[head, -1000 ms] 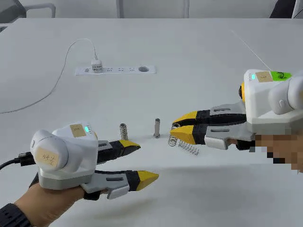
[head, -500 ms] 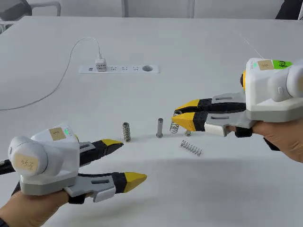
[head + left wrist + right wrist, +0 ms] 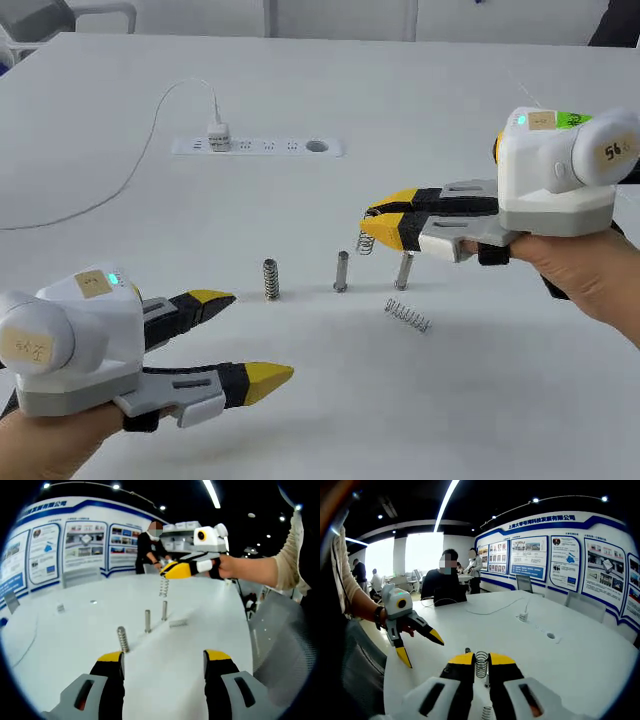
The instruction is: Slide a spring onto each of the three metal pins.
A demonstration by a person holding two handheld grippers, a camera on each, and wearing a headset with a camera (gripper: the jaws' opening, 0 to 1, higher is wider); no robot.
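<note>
Three metal pins stand in a row on the white table [image 3: 300, 420]. The left pin [image 3: 270, 279] wears a spring; the middle pin [image 3: 341, 271] and the right pin [image 3: 404, 270] are bare. My right gripper [image 3: 368, 222] is shut on a spring [image 3: 364, 243] that hangs from its tips, above and between the two bare pins. That spring [image 3: 481, 664] stands upright between its jaws. A loose spring [image 3: 407, 315] lies flat in front of the right pin. My left gripper [image 3: 262, 335] hovers open near the front left, holding nothing. Its own view shows the pins [image 3: 147, 621] ahead.
A white power strip [image 3: 280, 147] with a plugged-in charger [image 3: 217, 133] and a cable lies further back. Chairs stand past the table's far edge. A seated person [image 3: 442, 585] and other people are in the room behind.
My right gripper has risen from the table with one spring, uncovering the right pin. The other spring stayed lying on the table. My left gripper drew back toward the left.
</note>
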